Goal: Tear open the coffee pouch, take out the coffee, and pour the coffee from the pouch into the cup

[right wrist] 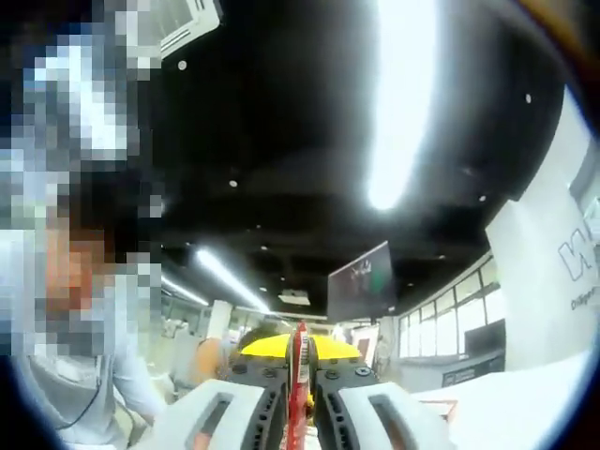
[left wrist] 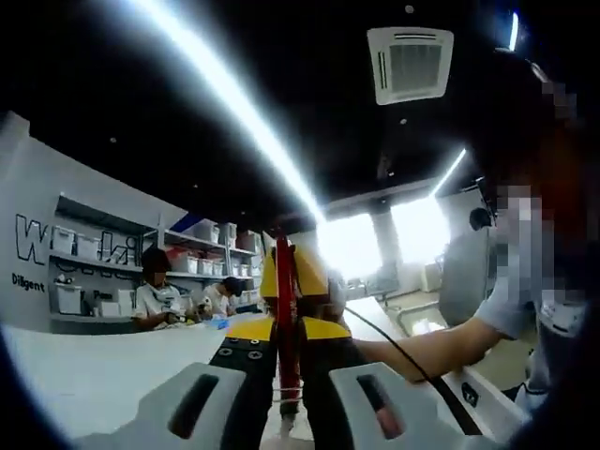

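A red coffee pouch point(left wrist: 285, 291) stands edge-on as a thin vertical strip, held up in the air towards the ceiling. My left gripper point(left wrist: 286, 354) is shut on its lower part, black pads pressed against both sides. Right behind the strip, in the left gripper view, is the yellow body of the right gripper point(left wrist: 313, 274), facing mine. In the right gripper view the same red pouch point(right wrist: 300, 349) rises between the jaws of my right gripper point(right wrist: 300, 377), which is shut on it, with the yellow left gripper point(right wrist: 261, 348) just beyond.
The person's forearm point(left wrist: 427, 349) reaches in from the right with a black cable along it. A white counter point(left wrist: 84, 366) lies to the left; beyond it, seated people point(left wrist: 155, 298) work before shelves of boxes. Ceiling light strips point(left wrist: 234, 103) and an air vent point(left wrist: 410, 61) are overhead.
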Available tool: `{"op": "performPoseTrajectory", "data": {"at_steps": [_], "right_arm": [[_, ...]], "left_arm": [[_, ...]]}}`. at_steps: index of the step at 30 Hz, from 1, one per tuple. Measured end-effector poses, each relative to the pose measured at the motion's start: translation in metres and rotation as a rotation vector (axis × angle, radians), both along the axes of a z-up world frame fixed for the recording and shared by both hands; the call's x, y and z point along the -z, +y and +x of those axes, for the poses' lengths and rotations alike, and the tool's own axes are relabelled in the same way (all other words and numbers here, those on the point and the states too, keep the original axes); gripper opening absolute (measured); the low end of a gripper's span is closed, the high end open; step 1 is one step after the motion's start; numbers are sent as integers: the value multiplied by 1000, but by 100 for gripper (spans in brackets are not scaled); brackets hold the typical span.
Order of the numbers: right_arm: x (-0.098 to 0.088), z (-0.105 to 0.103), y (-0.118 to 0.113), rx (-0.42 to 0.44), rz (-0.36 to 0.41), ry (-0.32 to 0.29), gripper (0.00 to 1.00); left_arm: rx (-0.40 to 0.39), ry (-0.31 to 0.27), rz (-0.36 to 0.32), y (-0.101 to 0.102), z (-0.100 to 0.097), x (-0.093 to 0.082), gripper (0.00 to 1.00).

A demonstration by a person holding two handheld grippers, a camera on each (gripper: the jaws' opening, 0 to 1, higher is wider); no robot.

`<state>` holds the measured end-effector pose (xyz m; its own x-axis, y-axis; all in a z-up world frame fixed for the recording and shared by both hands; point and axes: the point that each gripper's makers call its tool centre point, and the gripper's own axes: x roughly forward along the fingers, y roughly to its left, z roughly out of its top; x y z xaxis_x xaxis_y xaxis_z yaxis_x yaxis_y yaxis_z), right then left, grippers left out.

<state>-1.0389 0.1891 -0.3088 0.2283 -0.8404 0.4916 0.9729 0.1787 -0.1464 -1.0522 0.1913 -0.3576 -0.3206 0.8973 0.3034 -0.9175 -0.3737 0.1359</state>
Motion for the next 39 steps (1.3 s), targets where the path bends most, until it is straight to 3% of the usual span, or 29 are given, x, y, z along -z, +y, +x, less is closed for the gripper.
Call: {"op": "performPoseTrajectory", "data": {"at_steps": [3,10,27,32,39], "right_arm": [[-2,9,-2,-9,1,25,8],[2,18,-8,1,15,56,8],[2,14,-7,17,-1,60,12],[8,17,-13,8,35,71,14],[12,16,-16,28,51,99,9]], "left_arm": [[6,41,-8,5,6,0,12],[5,49,-17,8,9,2,11],[2,21,-5,4,3,1,10],[4,16,-2,5,3,2,10],[2,18,-6,6,5,3,9]]}}
